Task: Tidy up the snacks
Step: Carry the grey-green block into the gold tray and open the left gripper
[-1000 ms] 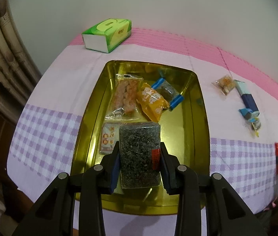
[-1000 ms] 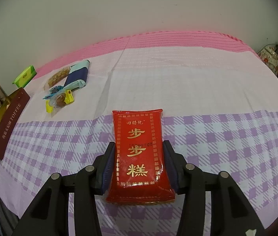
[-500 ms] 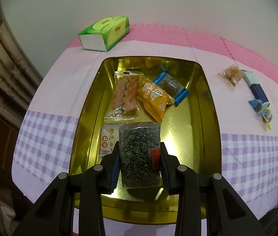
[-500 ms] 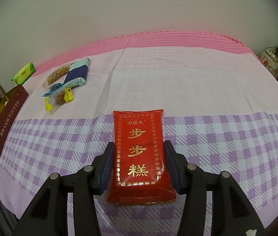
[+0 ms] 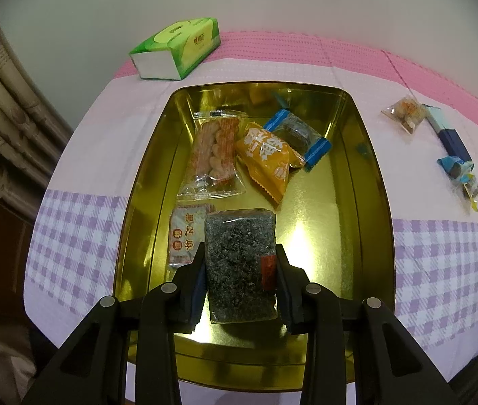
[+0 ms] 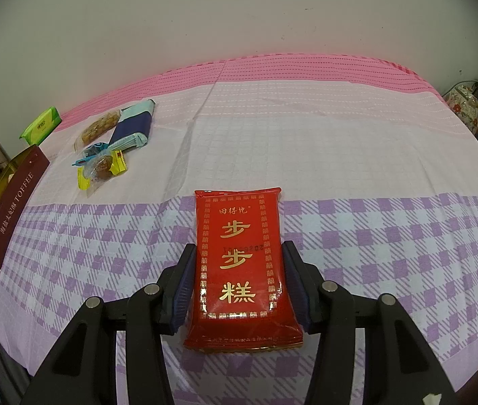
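Your left gripper (image 5: 240, 263) has its jaws clamped on both long sides of a clear-wrapped black sesame bar (image 5: 240, 263), and you're holding it over the near half of the gold tin (image 5: 367, 182); whether it touches the tin floor, you can't tell from here. Inside the tin, a small white sesame packet (image 5: 185, 236) lies just left of the bar and partly under it, a clear packet of pale crackers (image 5: 213, 155) sits beyond that, an orange packet (image 5: 266, 162) lies against it to the right, and a blue-ended dark snack (image 5: 298, 136) rests at the far side, overlapping the orange one. Outside the tin, on the pink and purple checked tablecloth (image 5: 80, 236), a green tissue pack (image 5: 176, 47) sits past the far left corner, and a little cluster of loose snacks (image 5: 448, 145) lies well off to the right. Your right gripper (image 6: 237, 270) has its jaws closed in on a red packet with gold lettering (image 6: 240, 263), gripped at both edges above the checked band of the cloth. Far left in that view, the same loose snacks (image 6: 114, 148) sit near the tin's maroon toffee-lettered side (image 6: 12, 199).
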